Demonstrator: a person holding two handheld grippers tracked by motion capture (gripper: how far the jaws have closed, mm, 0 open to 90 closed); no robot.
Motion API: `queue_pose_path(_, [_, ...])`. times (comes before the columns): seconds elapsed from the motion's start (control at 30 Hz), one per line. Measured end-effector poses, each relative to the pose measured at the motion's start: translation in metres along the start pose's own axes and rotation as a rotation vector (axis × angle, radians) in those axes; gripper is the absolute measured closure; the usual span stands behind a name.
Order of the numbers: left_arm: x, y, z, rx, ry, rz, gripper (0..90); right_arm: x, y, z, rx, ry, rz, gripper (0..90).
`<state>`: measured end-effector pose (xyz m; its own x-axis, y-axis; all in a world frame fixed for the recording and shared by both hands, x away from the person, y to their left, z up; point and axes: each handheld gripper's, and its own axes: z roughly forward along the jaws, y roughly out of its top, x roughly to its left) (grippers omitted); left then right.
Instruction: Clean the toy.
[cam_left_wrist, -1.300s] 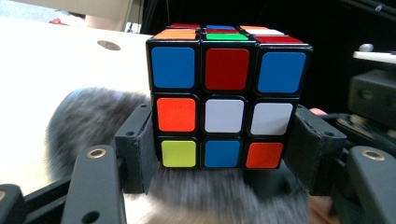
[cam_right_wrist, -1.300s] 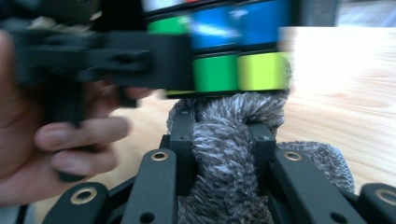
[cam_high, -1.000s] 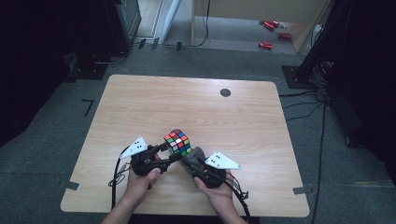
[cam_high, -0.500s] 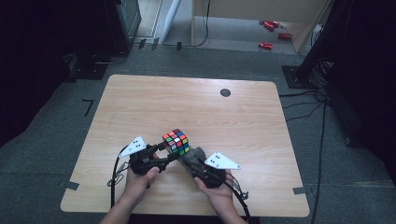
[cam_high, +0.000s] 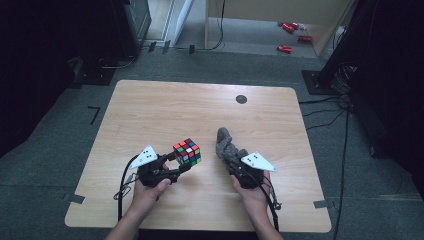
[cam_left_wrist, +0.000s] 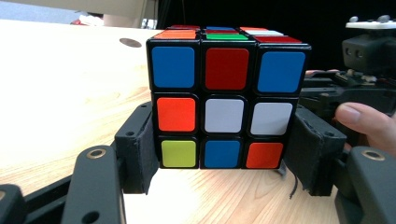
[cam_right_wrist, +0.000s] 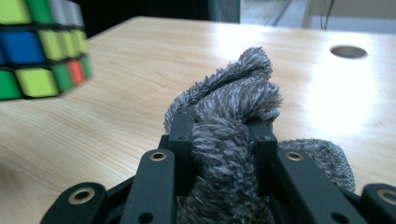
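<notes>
Left gripper (cam_high: 181, 161) clamps a glossy, square-tiled puzzle cube (cam_high: 187, 152) near the table's (cam_high: 150, 110) near-left edge; right gripper (cam_high: 231, 157) pinches a fuzzy grey cloth (cam_high: 226, 142), bunched, to the cube's right.

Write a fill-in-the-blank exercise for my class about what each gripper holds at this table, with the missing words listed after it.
1. The left gripper is clamped on a puzzle ____.
2. The right gripper pinches a fuzzy cloth whose colour is ____.
3. In the left gripper view, the centre square of the cube face towards the camera is ____.
4. The table top is made of ____.

Missing words: cube; grey; white; wood
</notes>
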<state>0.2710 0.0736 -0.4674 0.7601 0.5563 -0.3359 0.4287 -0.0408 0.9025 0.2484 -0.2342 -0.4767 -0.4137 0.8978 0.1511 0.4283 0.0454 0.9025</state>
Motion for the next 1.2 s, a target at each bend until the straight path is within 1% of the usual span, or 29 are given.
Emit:
queue_pose_path(0.07, [0.001,-0.001,0.0,0.005,0.008,0.008,35.3,-0.005,-0.002,0.002,0.026,-0.005,0.015,69.6])
queue_pose_path(0.1, [0.001,-0.001,0.0,0.008,0.014,0.013,35.3,-0.005,-0.002,0.002,0.026,-0.005,0.015,69.6])
queue_pose_path(0.13, [0.001,-0.001,0.0,0.01,0.019,0.018,35.3,-0.008,-0.004,0.004,0.047,-0.015,0.015,69.3])
queue_pose_path(0.17, [0.002,-0.001,0.001,0.013,0.024,0.022,35.3,-0.008,-0.004,0.004,0.047,-0.015,0.015,69.3])
queue_pose_path(0.27, [0.003,-0.002,0.001,0.023,0.037,0.031,35.3,-0.01,-0.01,0.009,0.087,-0.026,0.011,68.4])
queue_pose_path(0.37, [0.005,-0.003,0.002,0.037,0.054,0.042,35.3,-0.01,-0.012,0.012,0.101,-0.027,0.012,67.9])
queue_pose_path(0.4, [0.006,-0.004,0.002,0.041,0.057,0.044,35.3,-0.01,-0.013,0.013,0.108,-0.031,0.009,67.3])
queue_pose_path(0.47, [0.007,-0.004,0.003,0.05,0.065,0.045,35.3,-0.011,-0.014,0.014,0.123,-0.027,0.025,62.5])
queue_pose_path(0.53, [0.008,-0.005,0.003,0.061,0.073,0.052,35.3,-0.012,-0.012,0.012,0.119,-0.022,0.042,57.5])
queue_pose_path(0.57, [0.008,-0.005,0.003,0.061,0.073,0.052,35.3,-0.012,-0.012,0.012,0.119,-0.022,0.042,57.5])
queue_pose_path(0.6, [0.008,-0.005,0.004,0.063,0.076,0.056,35.3,-0.013,-0.011,0.011,0.114,-0.018,0.048,55.3])
queue_pose_path(0.63, [0.008,-0.006,0.005,0.074,0.087,0.067,35.3,-0.014,-0.007,0.008,0.09,-0.01,0.055,51.2])
queue_pose_path(0.67, [0.008,-0.006,0.005,0.074,0.087,0.067,35.3,-0.014,-0.007,0.008,0.09,-0.01,0.055,51.2])
queue_pose_path(0.7, [0.008,-0.007,0.006,0.086,0.098,0.079,35.3,-0.013,-0.002,0.004,0.067,-0.005,0.057,47.5])
queue_pose_path(0.73, [0.008,-0.008,0.007,0.092,0.102,0.086,35.3,-0.013,0.001,0.002,0.054,-0.002,0.056,46.4])
queue_pose_path(0.8, [0.008,-0.009,0.008,0.103,0.111,0.097,35.3,-0.009,0.006,-0.003,0.031,0.017,0.046,44.0])
queue_pose_path(0.87, [0.007,-0.01,0.01,0.114,0.117,0.112,35.3,-0.003,0.012,-0.006,0.011,0.04,0.016,41.5])
queue_pose_path(0.9, [0.007,-0.01,0.01,0.114,0.117,0.112,35.3,0.001,0.014,-0.008,0.002,0.06,0.01,39.7])
queue_pose_path(0.93, [0.006,-0.011,0.011,0.119,0.121,0.116,35.3,0.005,0.017,-0.009,-0.006,0.077,0.008,38.0])
queue_pose_path(0.97, [0.005,-0.012,0.014,0.136,0.129,0.133,35.3,0.01,0.018,-0.01,-0.01,0.096,0.007,36.8])
queue_pose_path(1.0, [0.005,-0.012,0.014,0.136,0.129,0.133,35.3,0.01,0.018,-0.01,-0.01,0.096,0.007,36.8])
queue_pose_path(1.03, [0.004,-0.013,0.015,0.142,0.132,0.142,35.3,0.018,0.02,-0.01,-0.012,0.134,0.004,34.8])
queue_pose_path(1.07, [0.0,-0.015,0.019,0.16,0.142,0.171,35.3,0.022,0.02,-0.009,-0.012,0.155,0.009,34.4])
queue_pose_path(1.1, [0.0,-0.015,0.019,0.16,0.142,0.171,35.3,0.022,0.02,-0.009,-0.012,0.155,0.009,34.4])
queue_pose_path(1.2, [-0.008,-0.019,0.025,0.185,0.139,0.216,35.3,0.034,0.018,-0.005,0.006,0.213,0.03,32.0])
